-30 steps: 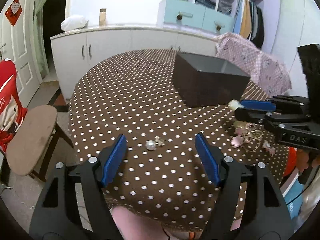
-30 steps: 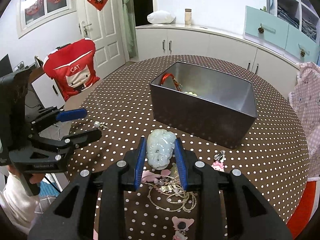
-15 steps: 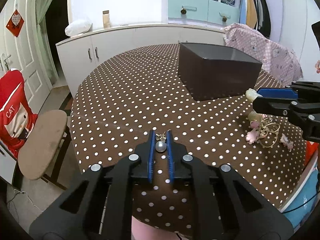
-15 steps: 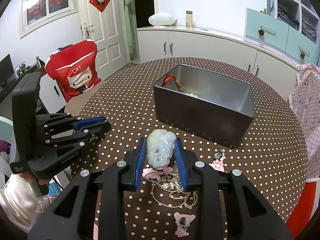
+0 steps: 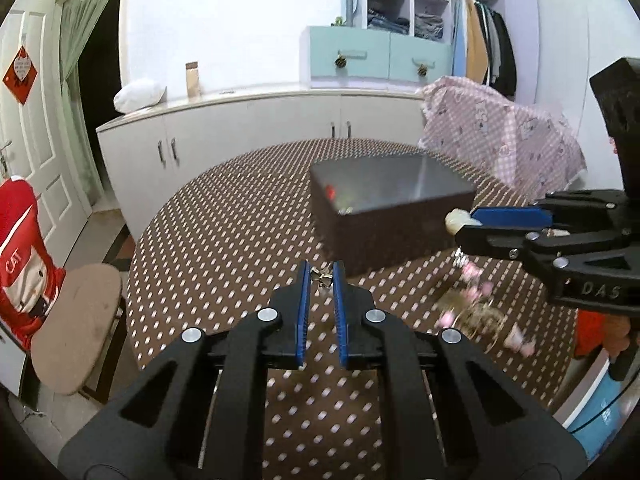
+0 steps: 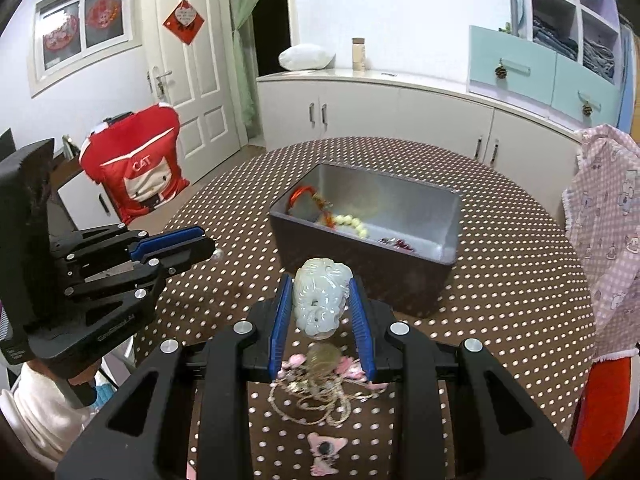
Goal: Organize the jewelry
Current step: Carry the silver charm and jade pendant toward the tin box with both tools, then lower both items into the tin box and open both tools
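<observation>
With beads already in the box, the left gripper clamps an earring and the right gripper a jade pendant near it, chains remaining beside the box.

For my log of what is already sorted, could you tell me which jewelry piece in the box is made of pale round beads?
The bead strand by the near wall of the dark box; the red cord piece beside it is a loop, not beads.
</observation>
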{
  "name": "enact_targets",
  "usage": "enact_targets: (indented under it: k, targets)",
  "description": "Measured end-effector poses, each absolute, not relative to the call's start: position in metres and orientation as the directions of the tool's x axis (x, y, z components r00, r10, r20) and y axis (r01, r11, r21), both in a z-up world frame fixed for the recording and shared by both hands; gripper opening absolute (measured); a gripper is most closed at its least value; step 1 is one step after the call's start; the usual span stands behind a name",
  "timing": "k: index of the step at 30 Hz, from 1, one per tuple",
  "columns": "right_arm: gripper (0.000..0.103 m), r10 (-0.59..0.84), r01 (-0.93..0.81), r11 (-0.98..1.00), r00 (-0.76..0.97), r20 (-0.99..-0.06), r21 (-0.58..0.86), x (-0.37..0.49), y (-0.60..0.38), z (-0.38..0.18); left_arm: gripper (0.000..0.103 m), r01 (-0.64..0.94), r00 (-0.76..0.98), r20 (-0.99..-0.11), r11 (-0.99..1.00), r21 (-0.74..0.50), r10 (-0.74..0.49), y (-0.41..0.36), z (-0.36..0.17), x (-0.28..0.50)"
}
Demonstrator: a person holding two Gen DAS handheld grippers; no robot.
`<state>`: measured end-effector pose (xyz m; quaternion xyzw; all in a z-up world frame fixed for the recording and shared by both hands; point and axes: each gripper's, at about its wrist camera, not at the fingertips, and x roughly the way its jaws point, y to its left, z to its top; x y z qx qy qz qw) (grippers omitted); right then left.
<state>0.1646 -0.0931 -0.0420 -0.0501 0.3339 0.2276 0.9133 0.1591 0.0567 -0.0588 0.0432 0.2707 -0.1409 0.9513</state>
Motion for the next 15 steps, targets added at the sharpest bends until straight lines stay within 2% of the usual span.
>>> enact_targets:
  k: [15]
  targets:
    - [0.027, 0.348, -0.388, 0.919, 0.723, -0.597, 0.067, 0.194, -0.122, -0.024, 0.012, 0.348, 0.823, -0.481, 0.938, 0.003, -0.304, 0.018, -0.037, 0.191]
